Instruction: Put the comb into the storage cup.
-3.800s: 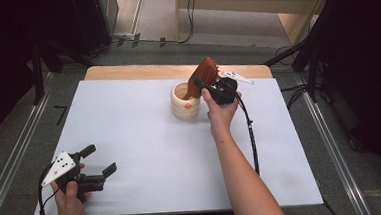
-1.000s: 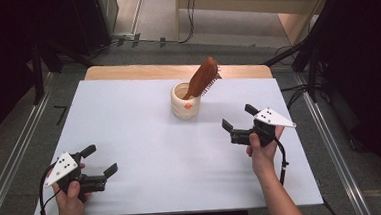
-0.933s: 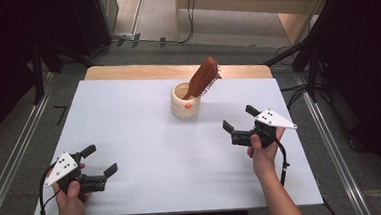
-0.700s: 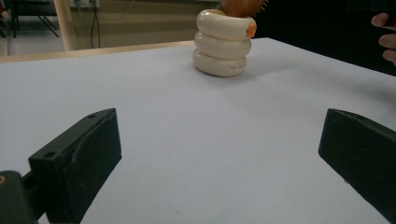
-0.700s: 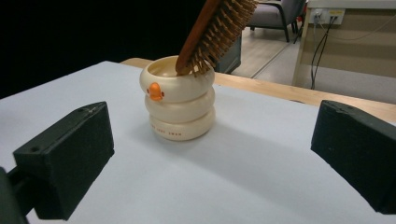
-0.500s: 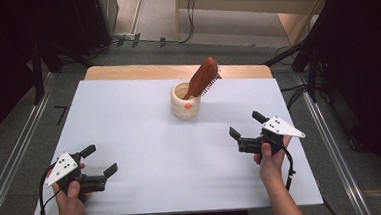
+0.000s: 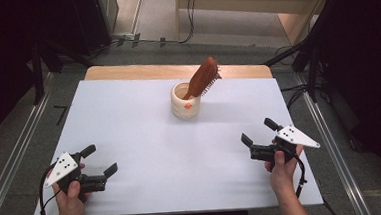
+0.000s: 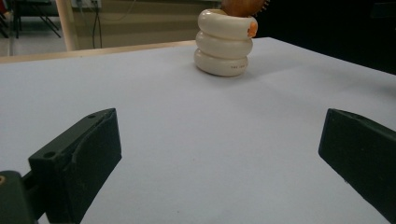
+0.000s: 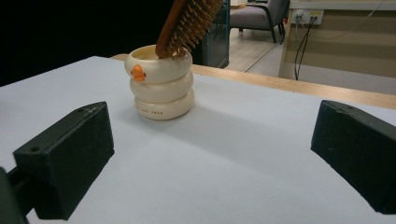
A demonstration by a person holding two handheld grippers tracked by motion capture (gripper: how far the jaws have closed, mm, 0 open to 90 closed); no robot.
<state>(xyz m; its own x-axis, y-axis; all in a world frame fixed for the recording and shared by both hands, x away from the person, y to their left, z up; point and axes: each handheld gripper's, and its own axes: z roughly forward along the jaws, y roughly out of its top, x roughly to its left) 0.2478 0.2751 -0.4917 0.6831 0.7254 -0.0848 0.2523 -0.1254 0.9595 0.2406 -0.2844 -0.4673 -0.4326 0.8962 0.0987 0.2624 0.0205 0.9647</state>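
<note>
A cream ringed cup (image 7: 186, 102) (image 8: 225, 42) (image 9: 161, 82) with a small orange mark stands at the table's far middle. A brown hairbrush (image 7: 202, 77) (image 9: 187, 22) leans in it, bristle head up and tilted right. My left gripper (image 7: 101, 160) (image 8: 219, 154) rests open near the front left corner, nothing between its jaws. At the front right my right gripper (image 7: 258, 132) (image 9: 210, 154) is open too and empty, well apart from the cup.
The white table top (image 7: 145, 135) has a wooden strip (image 7: 136, 71) along its far edge. Metal rails (image 7: 11, 158) run down both sides. Cables (image 7: 188, 7) lie on the floor beyond the table.
The right gripper has let go of the hairbrush in the cup and drawn back toward the front right of the table. The left gripper has stayed still.
</note>
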